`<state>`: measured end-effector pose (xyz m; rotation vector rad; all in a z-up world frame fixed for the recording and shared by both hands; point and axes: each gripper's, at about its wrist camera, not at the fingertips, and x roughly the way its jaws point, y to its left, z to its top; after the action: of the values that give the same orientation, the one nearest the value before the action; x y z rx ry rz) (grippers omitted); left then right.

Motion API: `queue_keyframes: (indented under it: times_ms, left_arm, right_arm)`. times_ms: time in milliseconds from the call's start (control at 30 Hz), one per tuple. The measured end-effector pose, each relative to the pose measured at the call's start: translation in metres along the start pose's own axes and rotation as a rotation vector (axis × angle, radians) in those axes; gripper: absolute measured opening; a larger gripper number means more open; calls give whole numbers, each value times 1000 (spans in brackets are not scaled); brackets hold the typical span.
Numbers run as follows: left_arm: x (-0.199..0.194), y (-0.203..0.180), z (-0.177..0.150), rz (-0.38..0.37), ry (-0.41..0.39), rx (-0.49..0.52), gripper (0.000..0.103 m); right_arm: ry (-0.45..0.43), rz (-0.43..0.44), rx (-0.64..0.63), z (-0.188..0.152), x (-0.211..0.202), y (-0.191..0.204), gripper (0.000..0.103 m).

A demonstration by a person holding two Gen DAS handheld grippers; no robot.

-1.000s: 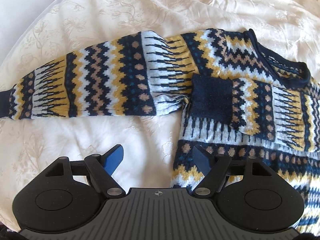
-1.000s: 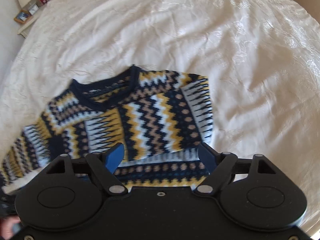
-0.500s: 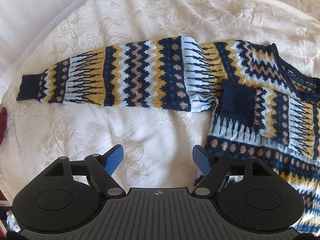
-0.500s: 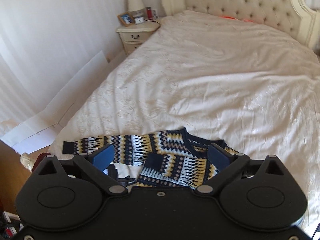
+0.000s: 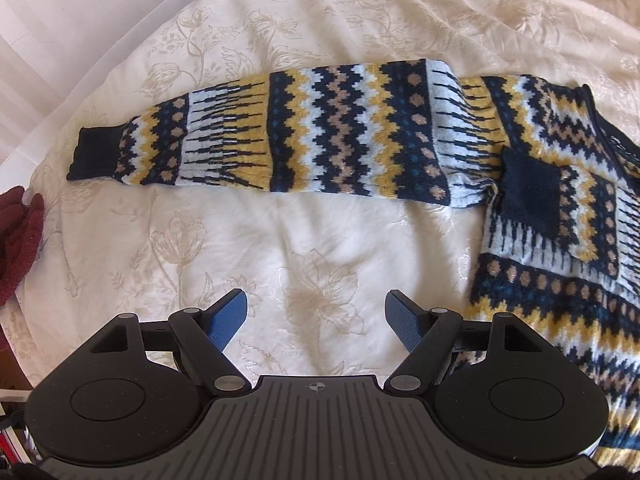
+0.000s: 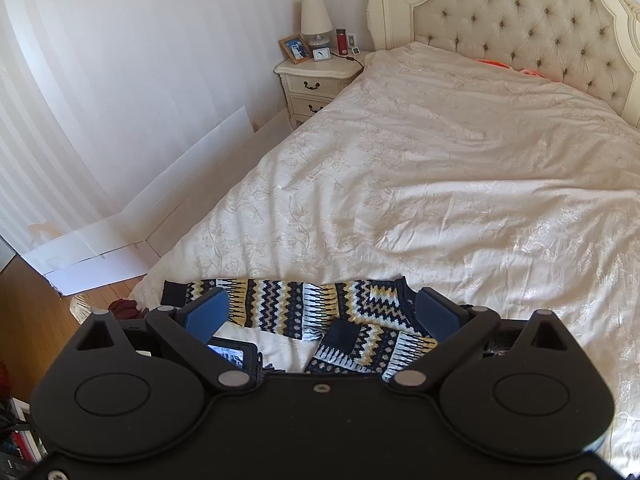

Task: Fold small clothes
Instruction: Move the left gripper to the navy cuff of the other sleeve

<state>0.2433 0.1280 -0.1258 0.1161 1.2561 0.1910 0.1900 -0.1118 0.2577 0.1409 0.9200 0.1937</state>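
Observation:
A patterned knit sweater (image 5: 560, 184) in navy, yellow, white and tan lies flat on the cream bedspread (image 5: 320, 248). One sleeve (image 5: 280, 132) stretches out to the left, ending in a navy cuff (image 5: 96, 152). The other sleeve is folded across the body, its navy cuff (image 5: 528, 196) lying on the chest. My left gripper (image 5: 316, 314) hovers open over bare bedspread below the stretched sleeve, holding nothing. My right gripper (image 6: 320, 314) is raised high and open, empty, with the sweater (image 6: 320, 312) small between its fingers.
A dark red garment (image 5: 18, 232) hangs at the bed's left edge. In the right wrist view a nightstand (image 6: 320, 80) with lamp and frame stands by the tufted headboard (image 6: 520, 24). White boards (image 6: 132, 224) lean along the wall, beside wooden floor (image 6: 32, 320).
The left gripper has slid left, bringing the whole outstretched sleeve and its cuff into view. The right gripper has lifted and tilted up, from close over the sweater to a view across the bed.

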Motion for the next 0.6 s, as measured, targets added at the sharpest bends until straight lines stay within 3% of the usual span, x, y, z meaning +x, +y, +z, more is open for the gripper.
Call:
queue_keyframes:
  times_ms: [67, 267, 367, 467, 600]
  left_arm:
    - [2, 5, 3, 2, -6, -1, 75]
    - [6, 19, 12, -2, -16, -16, 75]
    - [6, 30, 15, -15, -33, -33, 75]
    - [6, 44, 17, -32, -59, -50, 75]
    - [9, 73, 18, -45, -91, -87, 75]
  right_arm:
    - [9, -4, 69, 2, 2, -6, 100]
    - [35, 27, 102, 8, 14, -10, 100]
    - [-19, 34, 147, 10, 20, -20, 100]
    - [-71, 10, 172, 5, 41, -39, 100]
    - [-59, -37, 240, -17, 89, -69, 100]
